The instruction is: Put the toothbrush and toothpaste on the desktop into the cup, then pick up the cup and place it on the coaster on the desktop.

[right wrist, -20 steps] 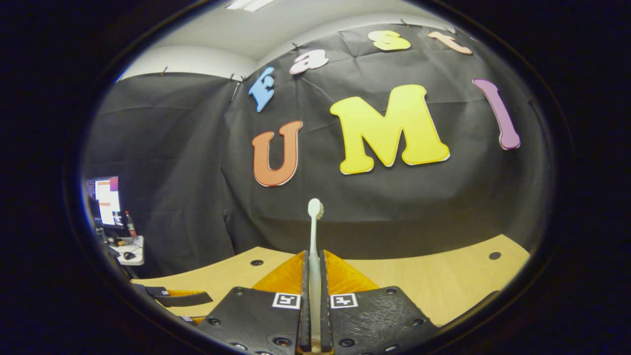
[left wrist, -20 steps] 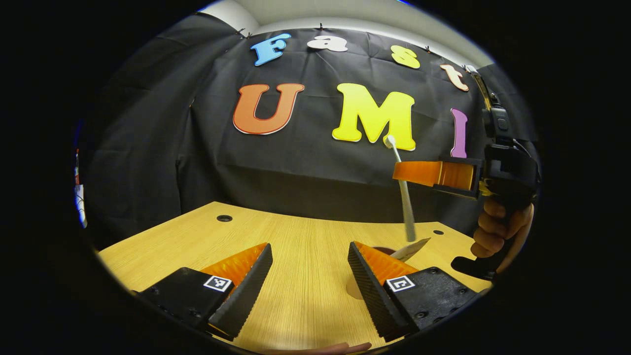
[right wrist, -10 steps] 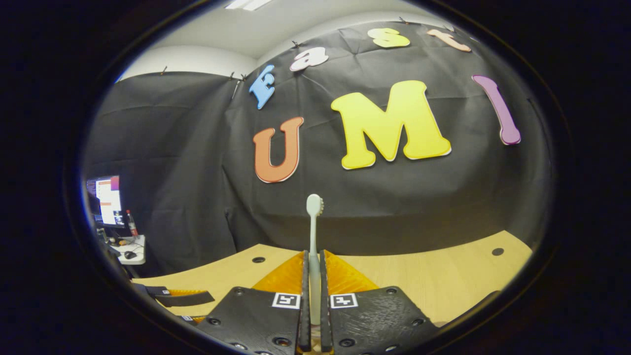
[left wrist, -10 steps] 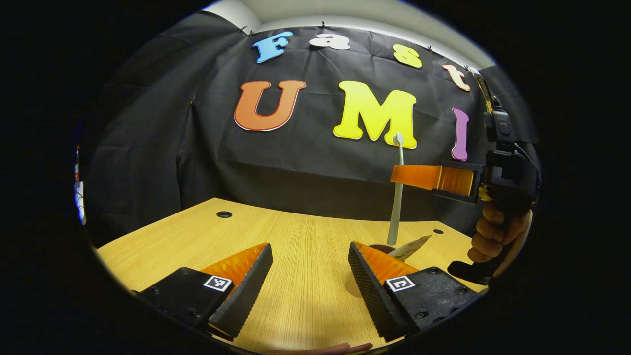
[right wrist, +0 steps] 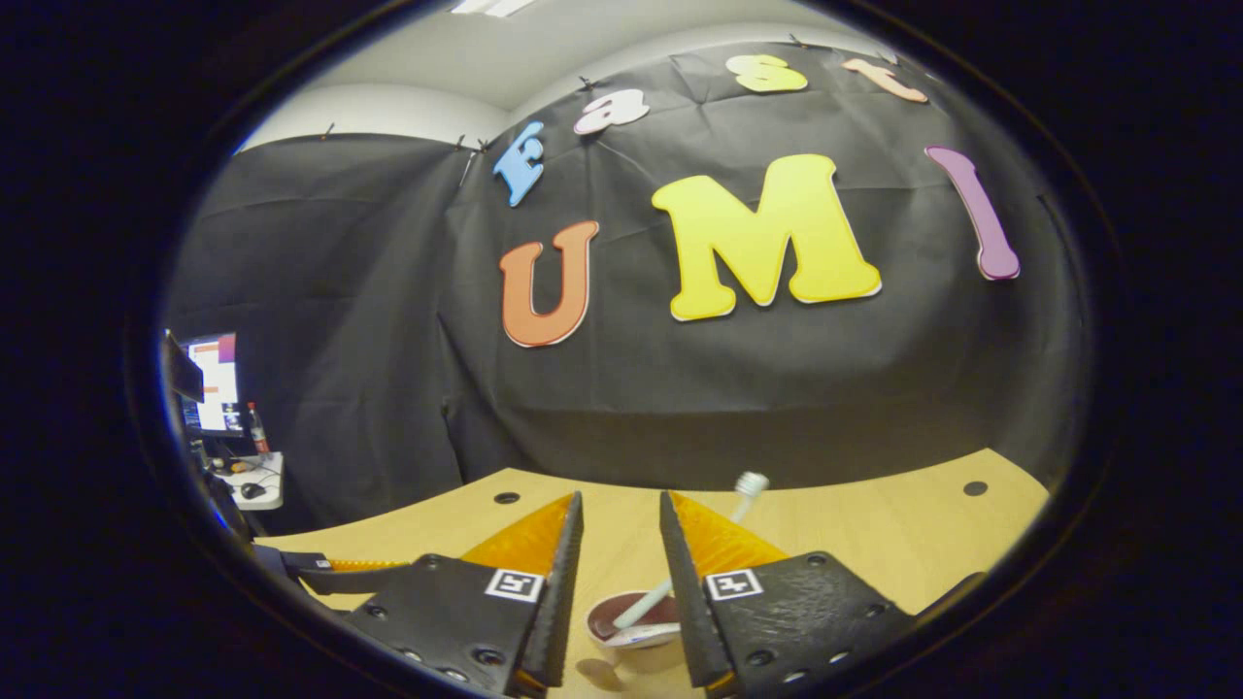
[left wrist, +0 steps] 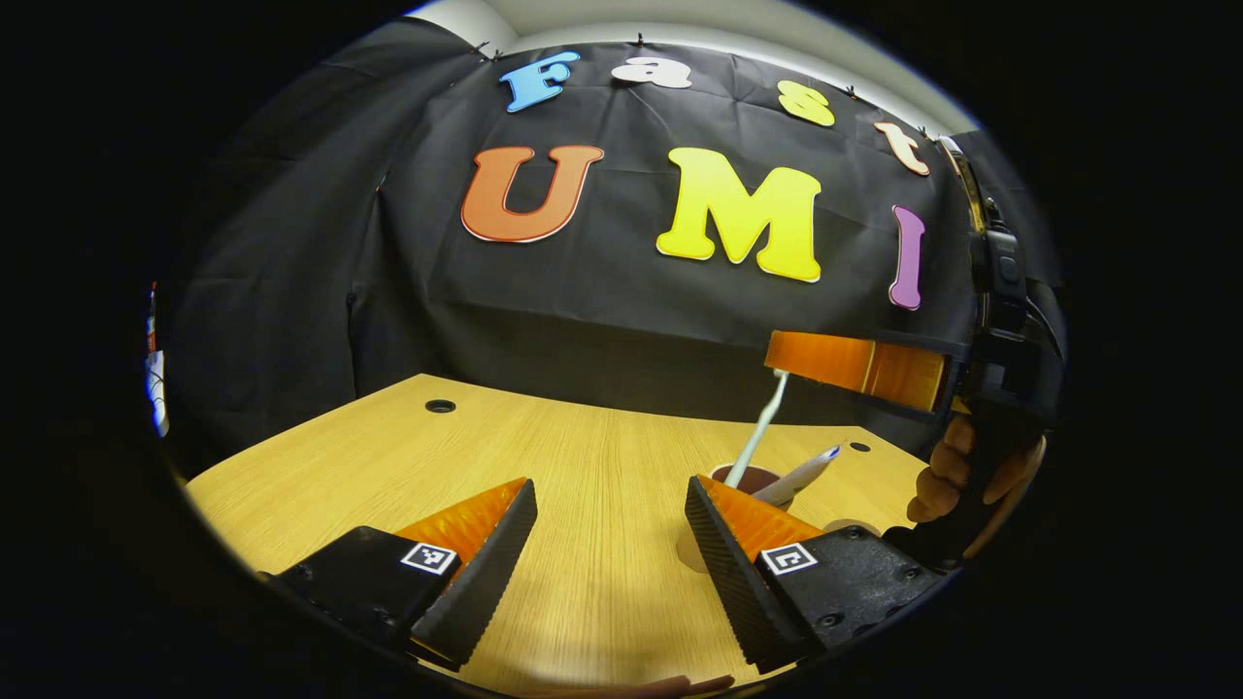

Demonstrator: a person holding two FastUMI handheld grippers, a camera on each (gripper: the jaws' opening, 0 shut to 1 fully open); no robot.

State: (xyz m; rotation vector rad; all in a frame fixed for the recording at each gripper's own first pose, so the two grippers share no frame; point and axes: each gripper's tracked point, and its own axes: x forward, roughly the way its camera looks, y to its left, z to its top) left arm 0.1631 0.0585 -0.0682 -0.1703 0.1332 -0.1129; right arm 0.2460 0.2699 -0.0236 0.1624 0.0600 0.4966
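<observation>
The cup [left wrist: 746,478], brown inside, stands on the wooden desk [left wrist: 583,456] just beyond the right finger of my left gripper [left wrist: 607,505], which is open and holds nothing. The white toothbrush [left wrist: 760,427] leans in the cup with its head up, and the toothpaste tube [left wrist: 804,473] sticks out beside it. My right gripper [left wrist: 840,359], held by a hand [left wrist: 957,476], hovers above the cup. In the right gripper view that gripper [right wrist: 620,505] is open right over the cup [right wrist: 631,626]. The toothbrush [right wrist: 748,482] rises free past its right finger.
Small round holes [left wrist: 440,406] dot the desk [right wrist: 874,544] near its far edge. The black cloth wall stands close behind. My left gripper [right wrist: 340,575] shows low at the left in the right gripper view, and a monitor [right wrist: 209,383] stands on a side table beyond it.
My right gripper has opened and let go of the toothbrush, which dropped into the cup and now leans there. The left gripper has hardly moved.
</observation>
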